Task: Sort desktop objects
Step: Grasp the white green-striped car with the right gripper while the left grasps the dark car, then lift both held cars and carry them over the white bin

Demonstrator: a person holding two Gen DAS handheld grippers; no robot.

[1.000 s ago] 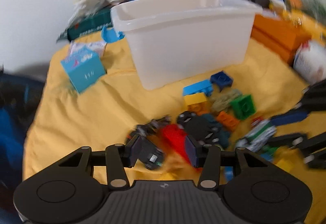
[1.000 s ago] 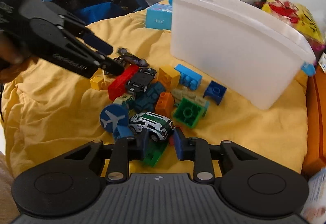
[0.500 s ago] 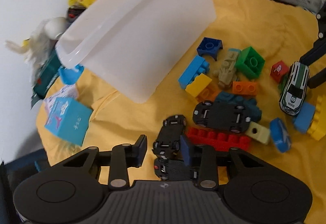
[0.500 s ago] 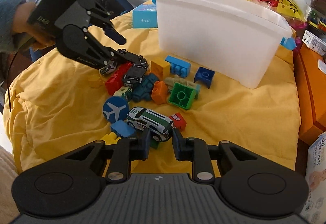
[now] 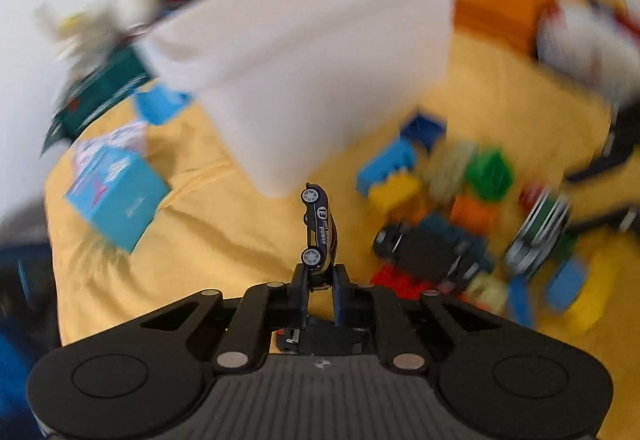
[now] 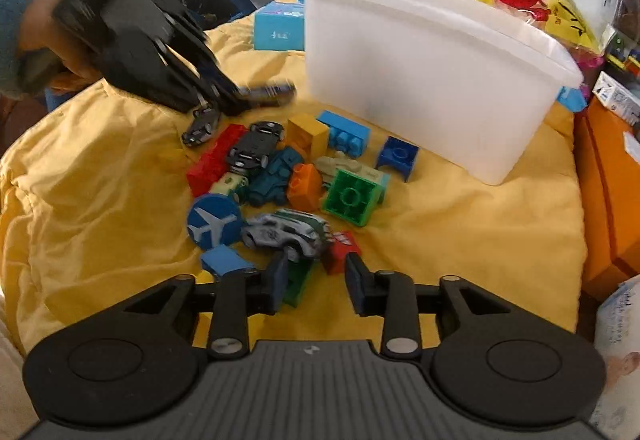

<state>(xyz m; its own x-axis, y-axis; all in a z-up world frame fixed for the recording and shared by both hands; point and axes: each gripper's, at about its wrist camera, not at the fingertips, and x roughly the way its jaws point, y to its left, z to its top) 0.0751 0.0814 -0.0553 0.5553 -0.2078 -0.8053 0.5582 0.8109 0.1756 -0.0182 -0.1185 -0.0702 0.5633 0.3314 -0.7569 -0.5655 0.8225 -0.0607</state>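
The left claw [image 5: 320, 280] is clamped on the tail of a small dark toy car [image 5: 319, 228], which sticks up at frame centre, probably for the white bin [image 5: 320, 60] behind. The right claw [image 6: 316, 282] is opening, nothing pinched, just below the green-white car [image 6: 286, 232].

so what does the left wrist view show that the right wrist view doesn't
Only the left wrist view shows the dark toy car sharply, pinched between the left gripper's fingers, its number readable. Only the right wrist view shows the blue plane disc and the right gripper, its fingers opening around the white and green car, not pressing it. Both show the white bin, the yellow cloth and the brick pile.
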